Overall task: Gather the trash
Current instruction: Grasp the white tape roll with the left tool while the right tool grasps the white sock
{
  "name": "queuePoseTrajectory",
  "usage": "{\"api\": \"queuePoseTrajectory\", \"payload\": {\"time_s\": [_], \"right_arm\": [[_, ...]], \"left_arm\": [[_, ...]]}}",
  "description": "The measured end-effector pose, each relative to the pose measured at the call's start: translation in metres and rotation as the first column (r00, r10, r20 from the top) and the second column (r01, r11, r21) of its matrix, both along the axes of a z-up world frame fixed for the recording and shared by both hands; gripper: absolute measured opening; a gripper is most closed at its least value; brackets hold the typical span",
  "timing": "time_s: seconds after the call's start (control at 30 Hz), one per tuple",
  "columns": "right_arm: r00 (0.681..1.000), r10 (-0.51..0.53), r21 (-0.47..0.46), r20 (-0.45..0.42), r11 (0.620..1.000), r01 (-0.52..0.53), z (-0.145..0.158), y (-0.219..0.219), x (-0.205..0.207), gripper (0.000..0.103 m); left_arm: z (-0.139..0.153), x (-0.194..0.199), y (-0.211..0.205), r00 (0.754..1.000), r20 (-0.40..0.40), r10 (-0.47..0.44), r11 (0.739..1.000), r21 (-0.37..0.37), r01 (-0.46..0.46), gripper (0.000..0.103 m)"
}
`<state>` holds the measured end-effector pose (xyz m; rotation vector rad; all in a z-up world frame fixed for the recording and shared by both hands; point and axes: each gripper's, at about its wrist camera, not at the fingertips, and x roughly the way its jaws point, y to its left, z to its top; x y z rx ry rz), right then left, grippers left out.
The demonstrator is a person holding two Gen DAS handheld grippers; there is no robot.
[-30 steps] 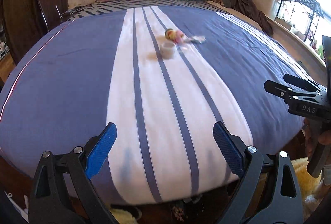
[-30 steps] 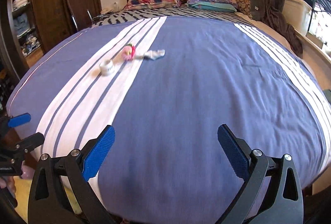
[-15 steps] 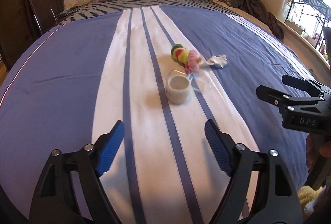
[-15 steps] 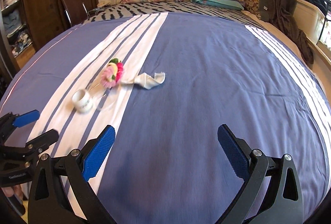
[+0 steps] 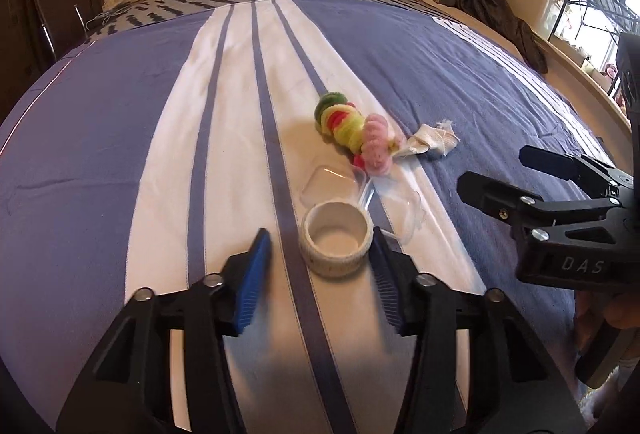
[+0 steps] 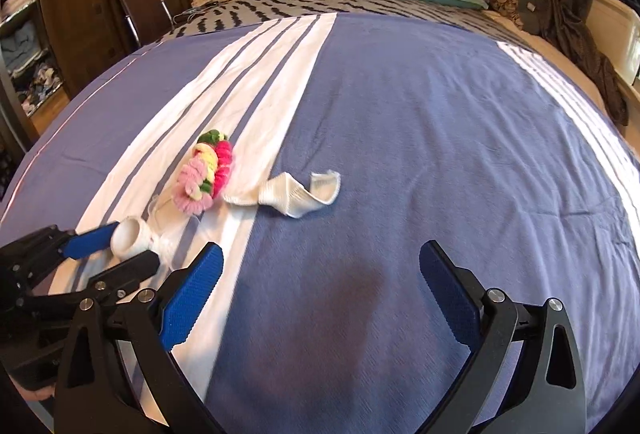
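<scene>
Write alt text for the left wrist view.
The left gripper, jaws closing, straddles a white tape roll on a striped bedspread. Colourful scrunchies and clear plastic packaging lie beyond; the open right gripper hovers alongside.

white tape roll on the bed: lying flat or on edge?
Flat. The white tape roll lies on the bedspread with its hole facing up, between the left gripper fingers, whose jaws have just been closing; no clear contact yet.
</scene>
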<state>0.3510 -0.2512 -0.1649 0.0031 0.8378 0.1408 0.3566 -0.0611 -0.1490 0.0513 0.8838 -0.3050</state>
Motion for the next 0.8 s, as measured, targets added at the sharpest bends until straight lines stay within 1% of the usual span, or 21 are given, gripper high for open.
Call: {"api": "queuePoseTrajectory", "payload": {"time_s": [0.03, 0.1, 0.17, 0.23, 0.4, 0.5, 0.57, 0.6, 0.67, 0.7, 0.8], "right_arm": [[1.000, 0.002, 0.002, -0.004, 1.000, -0.002, 0.000, 0.002, 0.004, 0.096], [1.000, 0.007, 0.006, -0.014, 1.000, -0.007, -0.002, 0.006, 0.012, 0.093], [1.000, 0.014, 0.016, -0.024, 1.000, -0.014, -0.003, 0.009, 0.020, 0.089], [1.000, 0.015, 0.011, -0.028, 1.000, -0.014, -0.005, 0.012, 0.026, 0.087], [0.998, 0.031, -0.002, -0.047, 1.000, -0.031, -0.011, 0.023, 0.041, 0.080], [0.998, 0.035, 0.005, -0.047, 0.999, -0.035, -0.011, 0.025, 0.048, 0.074], [0.999, 0.035, 0.008, -0.041, 0.999, -0.035, -0.011, 0.027, 0.051, 0.060], [0.999, 0.036, 0.009, -0.038, 0.999, -0.036, -0.011, 0.027, 0.051, 0.057], [0.999, 0.041, 0.008, -0.034, 0.999, -0.041, -0.010, 0.029, 0.051, 0.043], [0.999, 0.044, 0.008, -0.032, 0.999, -0.044, -0.009, 0.029, 0.052, 0.043], [0.998, 0.055, -0.005, -0.016, 0.998, -0.055, -0.007, 0.033, 0.051, 0.028]], "left_arm": [[0.000, 0.001, -0.001, 1.000, -0.004, -0.009, 1.000, -0.006, 0.009, 0.036], [0.000, 0.003, -0.002, 1.000, -0.003, -0.021, 1.000, -0.007, 0.021, 0.031], [0.001, 0.003, -0.002, 1.000, 0.002, -0.028, 1.000, 0.004, 0.028, 0.031], [0.001, 0.004, 0.000, 0.999, 0.005, -0.033, 0.999, 0.013, 0.033, 0.031], [0.004, 0.005, 0.011, 1.000, 0.015, -0.015, 0.999, 0.030, 0.015, 0.031], [0.004, 0.005, 0.017, 1.000, 0.015, -0.011, 0.999, 0.035, 0.010, 0.031], [0.003, 0.005, 0.020, 1.000, 0.012, -0.014, 0.999, 0.032, 0.014, 0.031], [0.003, 0.004, 0.020, 1.000, 0.012, -0.016, 0.999, 0.032, 0.016, 0.031], [0.004, 0.004, 0.021, 1.000, 0.014, -0.018, 0.999, 0.032, 0.018, 0.031], [0.004, 0.004, 0.021, 1.000, 0.014, -0.019, 0.999, 0.032, 0.018, 0.031], [0.005, 0.003, 0.020, 1.000, 0.015, -0.019, 0.999, 0.032, 0.019, 0.031]]}}
